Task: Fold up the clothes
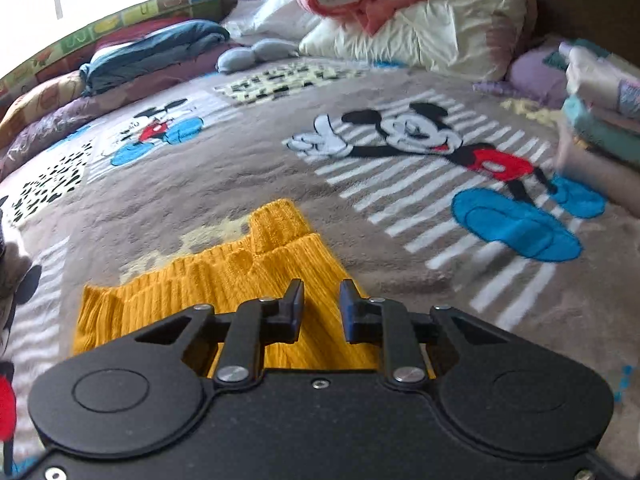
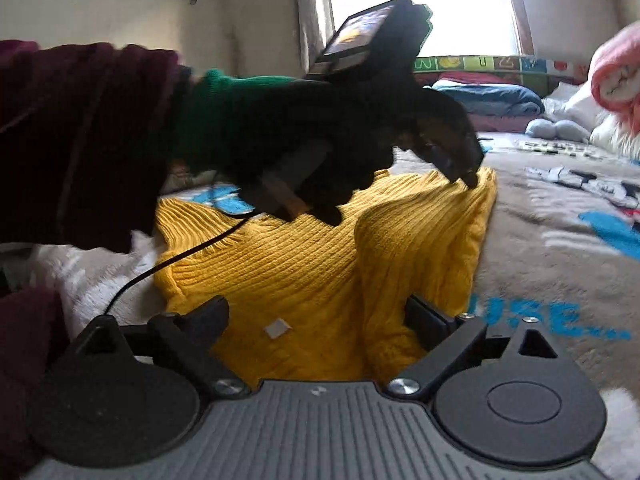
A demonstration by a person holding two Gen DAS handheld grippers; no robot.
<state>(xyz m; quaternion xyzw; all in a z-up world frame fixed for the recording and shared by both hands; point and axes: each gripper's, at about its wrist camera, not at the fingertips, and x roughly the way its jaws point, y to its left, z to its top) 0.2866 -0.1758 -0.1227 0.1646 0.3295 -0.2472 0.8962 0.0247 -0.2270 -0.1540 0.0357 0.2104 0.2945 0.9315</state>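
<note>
My left gripper (image 1: 320, 308) has its jaws a little apart with nothing between them, and the yellow knit sweater (image 1: 224, 280) lies on the blanket (image 1: 240, 160) directly under and ahead of it. My right gripper (image 2: 316, 316) is wide open above the same sweater, whose raised fold runs away from it toward the left gripper's tips, so the left one is nearer to that far edge.

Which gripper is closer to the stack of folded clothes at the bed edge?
Probably left. The left gripper hangs over the yellow sweater, the folded stack ahead on its right. The right gripper doesn't see it.
</note>
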